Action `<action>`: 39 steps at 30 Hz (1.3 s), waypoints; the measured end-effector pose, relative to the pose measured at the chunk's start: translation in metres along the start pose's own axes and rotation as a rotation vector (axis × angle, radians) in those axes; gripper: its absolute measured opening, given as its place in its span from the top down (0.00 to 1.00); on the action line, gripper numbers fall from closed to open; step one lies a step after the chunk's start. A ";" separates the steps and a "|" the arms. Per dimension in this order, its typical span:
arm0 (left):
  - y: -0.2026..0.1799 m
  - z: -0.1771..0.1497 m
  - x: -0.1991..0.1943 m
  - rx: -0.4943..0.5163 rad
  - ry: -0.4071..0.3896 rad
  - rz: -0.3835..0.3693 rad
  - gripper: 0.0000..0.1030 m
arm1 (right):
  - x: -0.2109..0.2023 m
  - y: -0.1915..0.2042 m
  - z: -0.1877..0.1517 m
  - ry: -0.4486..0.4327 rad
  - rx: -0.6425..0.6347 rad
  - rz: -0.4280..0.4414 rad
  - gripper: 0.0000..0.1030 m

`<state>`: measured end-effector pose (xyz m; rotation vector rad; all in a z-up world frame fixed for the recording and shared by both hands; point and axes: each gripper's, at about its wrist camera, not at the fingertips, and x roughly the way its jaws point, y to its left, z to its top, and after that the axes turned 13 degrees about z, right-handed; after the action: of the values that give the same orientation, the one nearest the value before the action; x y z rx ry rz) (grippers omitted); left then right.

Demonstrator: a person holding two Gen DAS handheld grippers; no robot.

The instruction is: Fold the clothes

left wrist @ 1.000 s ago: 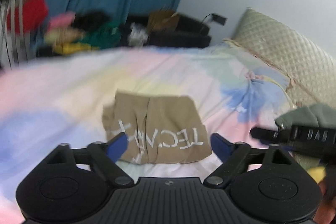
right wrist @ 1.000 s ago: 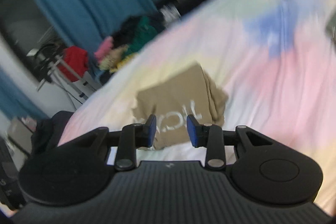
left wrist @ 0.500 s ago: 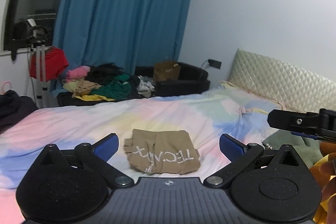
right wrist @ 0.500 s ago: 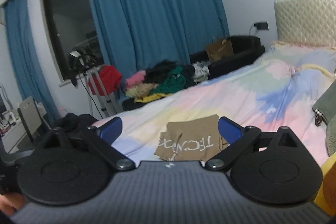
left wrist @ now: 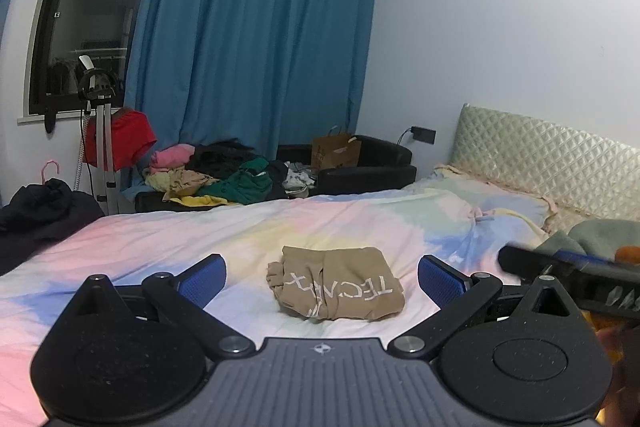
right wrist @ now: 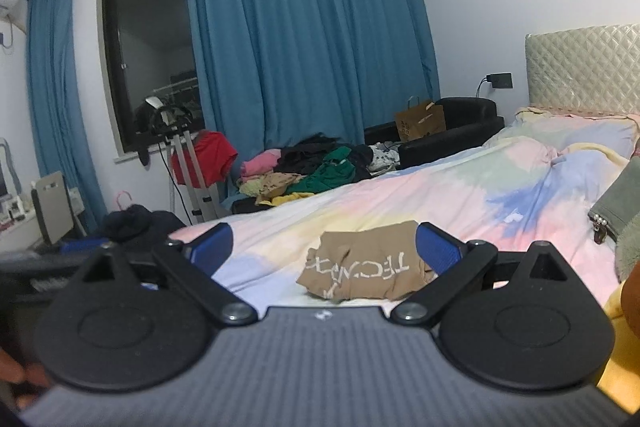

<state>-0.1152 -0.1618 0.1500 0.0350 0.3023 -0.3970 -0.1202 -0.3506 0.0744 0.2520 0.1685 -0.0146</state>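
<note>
Left wrist view: tan garment (left wrist: 338, 283) with white lettering lies folded into a compact rectangle on the pastel tie-dye bed (left wrist: 120, 247), clear of both tools. Left gripper (left wrist: 322, 277) has its jaws spread wide, holding nothing; right gripper (right wrist: 323, 249) likewise, jaws wide apart and empty, the garment (right wrist: 366, 271) seen between its fingers but further off on the bed. Judgement: this piece lies as the task wants it. A heap of mixed clothes (left wrist: 224, 179) sits beyond the bed's far edge, unfolded; whether it belongs to the job cannot be told. Grey-green fabric (right wrist: 616, 199) lies at right.
</note>
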 end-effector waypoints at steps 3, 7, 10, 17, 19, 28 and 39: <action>0.003 -0.005 -0.003 0.009 -0.008 0.007 0.00 | 0.004 -0.001 -0.012 0.004 0.003 -0.013 0.03; 0.000 -0.011 -0.001 0.042 -0.018 0.016 0.00 | 0.010 -0.003 -0.028 0.009 0.008 -0.030 0.03; -0.001 -0.016 -0.001 0.053 -0.028 0.022 0.00 | 0.015 -0.004 -0.038 0.017 0.003 -0.042 0.03; 0.002 -0.033 0.008 0.043 -0.024 0.032 0.00 | 0.028 0.001 -0.059 0.038 -0.032 -0.036 0.03; 0.006 -0.038 0.015 0.028 -0.009 0.020 0.00 | 0.032 0.004 -0.064 0.040 -0.041 -0.045 0.03; 0.012 -0.053 0.034 0.023 0.023 0.027 0.00 | 0.036 0.007 -0.071 0.035 -0.063 -0.078 0.03; 0.008 -0.061 0.040 0.049 0.017 0.041 0.00 | 0.038 0.003 -0.072 0.046 -0.037 -0.071 0.03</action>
<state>-0.0939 -0.1638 0.0792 0.0924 0.3085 -0.3630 -0.0944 -0.3293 -0.0003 0.2090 0.2232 -0.0764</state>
